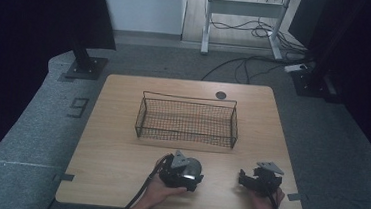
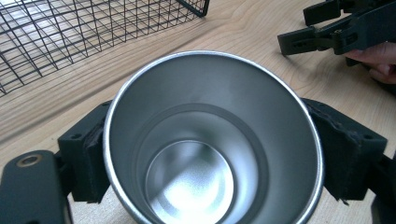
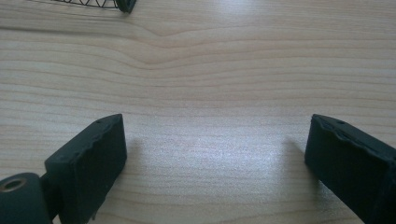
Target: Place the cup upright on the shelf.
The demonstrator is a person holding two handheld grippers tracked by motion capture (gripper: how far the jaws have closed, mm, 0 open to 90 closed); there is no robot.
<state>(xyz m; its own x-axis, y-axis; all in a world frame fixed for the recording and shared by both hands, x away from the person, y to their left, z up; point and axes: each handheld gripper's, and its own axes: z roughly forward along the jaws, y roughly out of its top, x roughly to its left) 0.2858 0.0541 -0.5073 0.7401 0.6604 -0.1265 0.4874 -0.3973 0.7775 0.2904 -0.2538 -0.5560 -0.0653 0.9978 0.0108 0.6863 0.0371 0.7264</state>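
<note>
A shiny steel cup (image 2: 210,140) sits between the black jaws of my left gripper (image 1: 191,176), which is shut on its sides; its mouth faces the camera and it is empty inside. From above, the cup (image 1: 193,168) shows near the table's front middle. My right gripper (image 1: 244,178) rests low over the wood at the front right, open, with bare tabletop between its fingers (image 3: 95,154). It also appears in the left gripper view as the right gripper (image 2: 299,32), open.
A black wire basket (image 1: 187,119) stands empty in the middle of the wooden table (image 1: 115,149); its mesh (image 2: 70,32) lies just beyond the cup. A dark round grommet (image 1: 221,95) is set near the table's far edge. Stands and cables lie on the floor behind.
</note>
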